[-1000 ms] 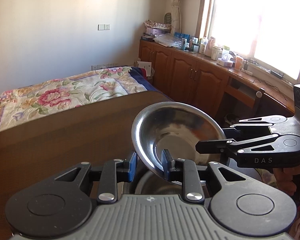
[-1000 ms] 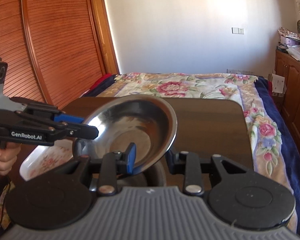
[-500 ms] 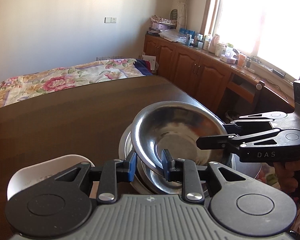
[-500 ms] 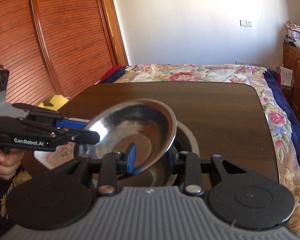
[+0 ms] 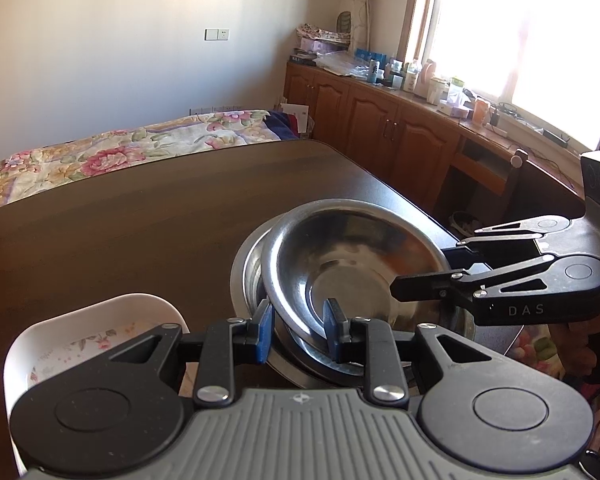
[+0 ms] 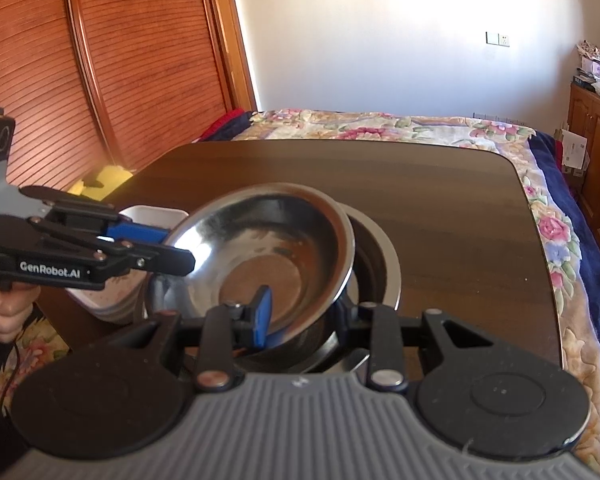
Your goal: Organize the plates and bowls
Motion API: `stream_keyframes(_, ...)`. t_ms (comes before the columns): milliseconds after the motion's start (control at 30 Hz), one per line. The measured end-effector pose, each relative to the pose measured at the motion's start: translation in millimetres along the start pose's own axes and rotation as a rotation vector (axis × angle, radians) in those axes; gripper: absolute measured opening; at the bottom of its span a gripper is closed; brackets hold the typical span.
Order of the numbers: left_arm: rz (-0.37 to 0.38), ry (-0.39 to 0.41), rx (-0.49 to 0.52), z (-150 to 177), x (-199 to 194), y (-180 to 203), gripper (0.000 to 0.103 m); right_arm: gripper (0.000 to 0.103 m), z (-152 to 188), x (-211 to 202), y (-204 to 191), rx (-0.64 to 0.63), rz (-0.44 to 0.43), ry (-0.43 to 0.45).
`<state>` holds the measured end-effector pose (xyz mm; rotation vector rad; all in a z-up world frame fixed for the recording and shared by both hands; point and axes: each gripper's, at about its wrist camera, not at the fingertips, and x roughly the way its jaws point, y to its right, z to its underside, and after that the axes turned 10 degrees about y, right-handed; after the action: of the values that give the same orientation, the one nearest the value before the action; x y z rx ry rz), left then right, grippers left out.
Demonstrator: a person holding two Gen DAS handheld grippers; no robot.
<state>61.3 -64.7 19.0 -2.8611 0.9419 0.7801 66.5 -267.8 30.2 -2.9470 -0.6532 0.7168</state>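
A shiny steel bowl (image 5: 352,264) hangs tilted just over a stack of steel bowls (image 5: 247,276) on the dark wooden table (image 5: 120,240). My left gripper (image 5: 299,326) is shut on the bowl's near rim, one blue pad inside and one outside. In the right wrist view, my right gripper (image 6: 302,314) is shut on the opposite rim of the same bowl (image 6: 260,240); its outer finger is hidden behind the bowl wall. The stack (image 6: 384,264) shows beneath and to the right. Each gripper also appears in the other's view, clamped on the rim.
A white floral dish (image 5: 100,332) sits on the table next to the stack, also seen as a white dish (image 6: 156,216). A bed with a flowered cover (image 6: 380,128) lies beyond the table. Wooden cabinets (image 5: 380,128) run under the window; a slatted wooden door (image 6: 100,60) stands at left.
Both grippers have come down with the bowl. The table, the steel stack and the white dish have come into view below it, and the bowl now sits close over the stack.
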Motion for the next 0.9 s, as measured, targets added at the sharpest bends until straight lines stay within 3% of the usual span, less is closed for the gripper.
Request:
stream_keyframes(667,0.002,0.006,0.007,4,1,-1,0.026,0.035,-3,-1,-3,-0.053,0.027,-0.017)
stream_keyframes(900,-0.009,0.045,-0.015,4,-7,-6,0.026,0.035,-4,-11,1,-0.043,0.044,0.034)
